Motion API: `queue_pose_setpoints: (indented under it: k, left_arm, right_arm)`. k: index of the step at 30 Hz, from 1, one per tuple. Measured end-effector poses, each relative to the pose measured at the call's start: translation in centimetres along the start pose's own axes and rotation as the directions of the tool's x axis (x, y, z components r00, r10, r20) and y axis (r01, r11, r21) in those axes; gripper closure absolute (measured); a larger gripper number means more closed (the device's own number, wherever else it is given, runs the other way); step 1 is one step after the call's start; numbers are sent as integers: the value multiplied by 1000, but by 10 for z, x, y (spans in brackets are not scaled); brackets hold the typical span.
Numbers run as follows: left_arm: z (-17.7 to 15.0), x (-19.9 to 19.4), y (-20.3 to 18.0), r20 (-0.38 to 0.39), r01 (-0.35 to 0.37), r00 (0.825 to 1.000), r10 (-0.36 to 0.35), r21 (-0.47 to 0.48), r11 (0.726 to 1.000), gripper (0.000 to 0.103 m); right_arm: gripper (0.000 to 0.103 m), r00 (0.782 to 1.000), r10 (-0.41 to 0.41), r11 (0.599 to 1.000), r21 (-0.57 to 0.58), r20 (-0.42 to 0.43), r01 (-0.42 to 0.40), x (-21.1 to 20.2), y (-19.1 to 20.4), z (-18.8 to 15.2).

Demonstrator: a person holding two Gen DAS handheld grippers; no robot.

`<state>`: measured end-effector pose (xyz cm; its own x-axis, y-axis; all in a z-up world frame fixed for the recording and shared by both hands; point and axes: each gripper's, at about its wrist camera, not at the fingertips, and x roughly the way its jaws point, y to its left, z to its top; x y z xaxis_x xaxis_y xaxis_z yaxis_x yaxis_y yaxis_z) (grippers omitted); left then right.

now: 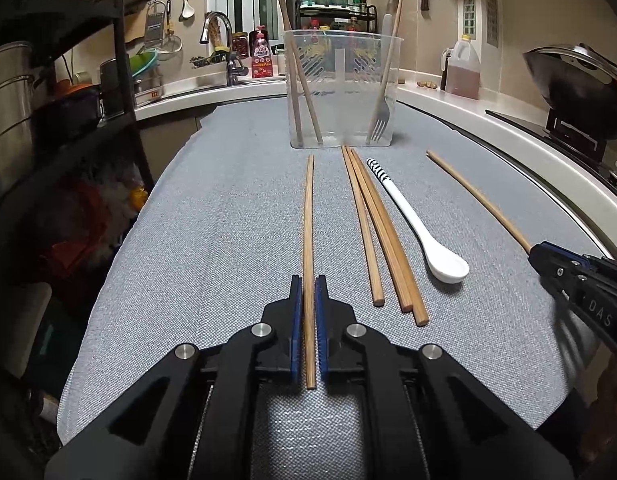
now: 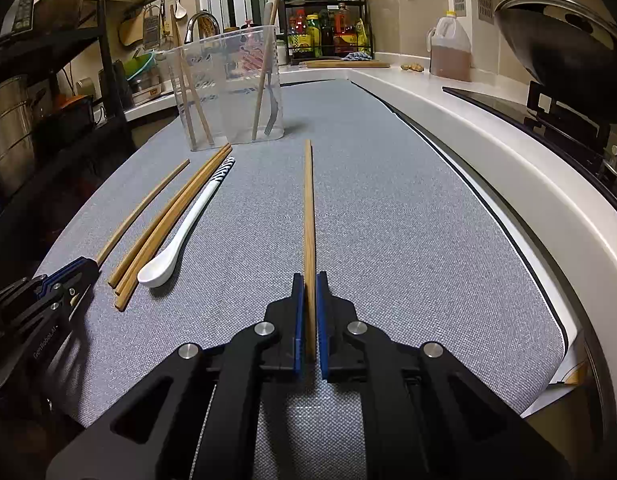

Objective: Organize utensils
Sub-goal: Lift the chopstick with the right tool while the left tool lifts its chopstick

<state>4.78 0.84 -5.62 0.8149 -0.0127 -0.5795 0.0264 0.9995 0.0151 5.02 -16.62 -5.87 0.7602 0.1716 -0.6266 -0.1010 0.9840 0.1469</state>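
A single wooden chopstick (image 1: 308,220) lies lengthwise on the grey cloth (image 1: 212,220), and my left gripper (image 1: 308,280) is shut on its near end. My right gripper (image 2: 309,278) is shut on the near end of another chopstick (image 2: 309,208). That gripper (image 1: 538,250) and chopstick (image 1: 476,196) also show at the right edge of the left wrist view. Between them lie three loose chopsticks (image 1: 380,232) and a white spoon (image 1: 412,224) with a striped handle. Behind stands a clear plastic container (image 1: 342,88) holding upright chopsticks and a fork (image 1: 382,108).
A white counter rim (image 2: 508,168) curves along the right of the cloth, with a lidded wok (image 2: 564,40) and an oil jug (image 2: 450,48) on it. A dark shelf rack (image 1: 68,100) with pots stands left. A sink faucet (image 1: 220,40) sits behind the container.
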Motion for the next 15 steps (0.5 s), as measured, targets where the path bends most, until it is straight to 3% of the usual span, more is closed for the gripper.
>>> queue_pose_setpoints:
  k: [8, 15]
  left_arm:
    - [0, -3, -2, 16, -9, 1000, 8, 2, 1000, 97]
    - [5, -22, -5, 82, 0, 997, -2, 22, 1000, 97]
  right_arm:
    - [98, 1000, 5, 1000, 9, -1, -5, -1, -2, 0]
    - [98, 999, 9, 1000, -4, 51, -9, -21, 1, 10]
